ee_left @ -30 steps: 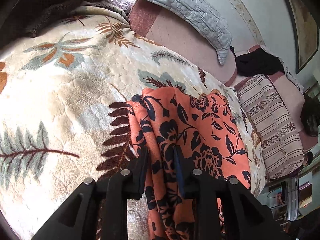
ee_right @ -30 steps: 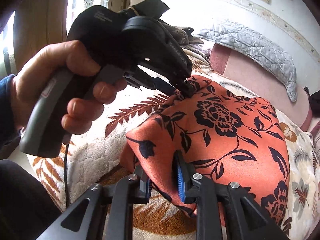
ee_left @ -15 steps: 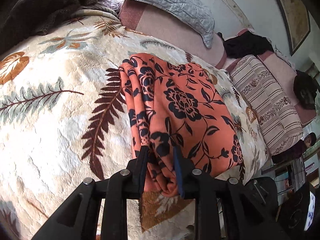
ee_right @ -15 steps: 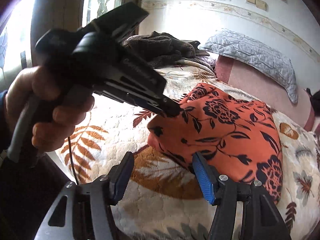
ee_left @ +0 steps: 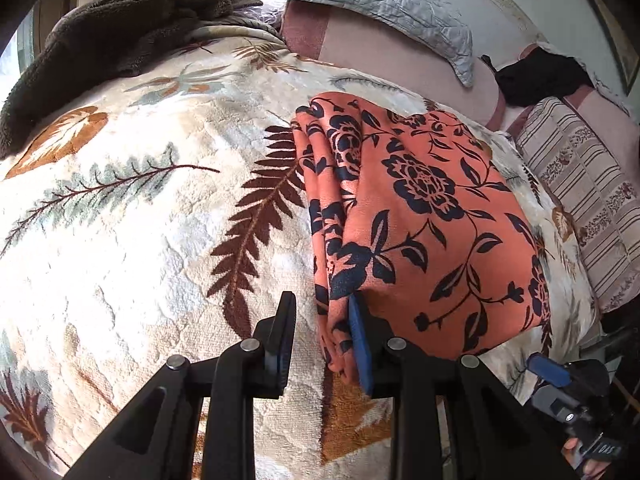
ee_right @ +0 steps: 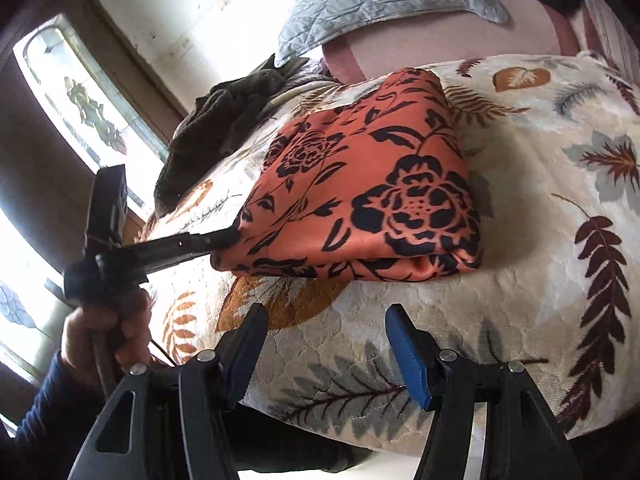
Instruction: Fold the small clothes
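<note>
While I am watching, orange floral cloth (ee_right: 372, 184) is lying folded on leaf-print bed blanket (ee_left: 132, 216) | grey pillow (ee_left: 372, 4) leaning behind | left hand-held gripper (ee_left: 322, 344) parting around cloth's corner | right hand-held gripper (ee_right: 324, 354) hanging apart, clear of the cloth | window (ee_right: 84, 108) glowing

The right gripper (ee_right: 326, 354) hangs with its jaws spread wide above the leaf-patterned blanket (ee_right: 540, 240), apart from the folded orange floral cloth (ee_right: 368, 184). The left gripper (ee_right: 230, 236) meets the cloth's near corner, though whether it pinches it is unclear.
</note>
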